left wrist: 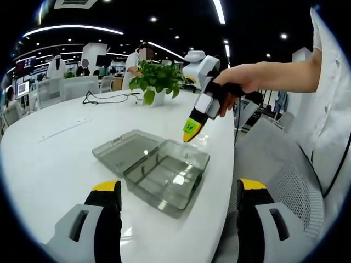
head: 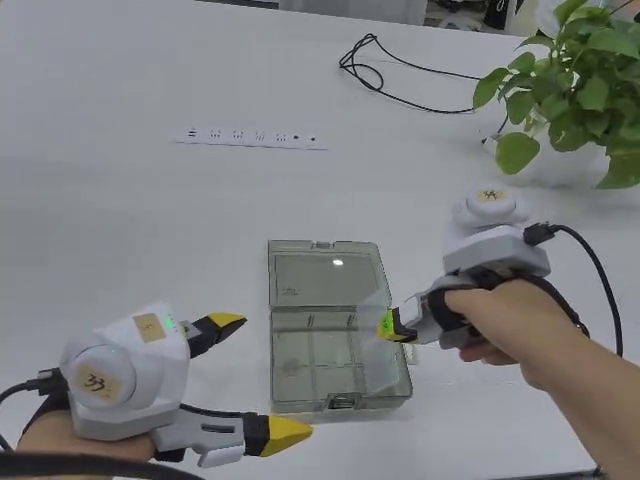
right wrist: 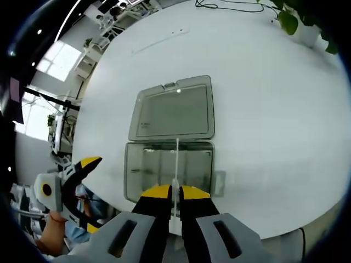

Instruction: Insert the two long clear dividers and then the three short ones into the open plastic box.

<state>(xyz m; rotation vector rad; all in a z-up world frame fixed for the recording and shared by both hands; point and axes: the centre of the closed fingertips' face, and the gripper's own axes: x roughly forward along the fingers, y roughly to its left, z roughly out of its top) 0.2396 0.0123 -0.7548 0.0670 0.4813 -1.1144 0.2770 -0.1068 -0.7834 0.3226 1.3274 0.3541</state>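
The open clear plastic box [head: 291, 372] lies on the white table with its lid [head: 325, 272] folded flat on the far side. My right gripper [head: 388, 327] hangs over the tray's right part, shut on a clear divider [head: 376, 312] that reaches down toward the tray. From the right gripper view, its yellow-tipped jaws [right wrist: 175, 189] pinch the divider [right wrist: 176, 160] edge-on above the box [right wrist: 143, 167]. My left gripper [head: 255, 377] stands open just left of the box, holding nothing. In the left gripper view, the box [left wrist: 156, 170] lies ahead of the left gripper [left wrist: 178, 185], with the right gripper [left wrist: 190, 130] above its far edge.
A white power strip [head: 250, 137] lies farther back on the table. A black cable [head: 400, 75] loops at the back, next to a potted plant [head: 575, 90] at the right. The table's front edge runs close below the box. A mesh chair [left wrist: 285, 170] stands beyond the table edge.
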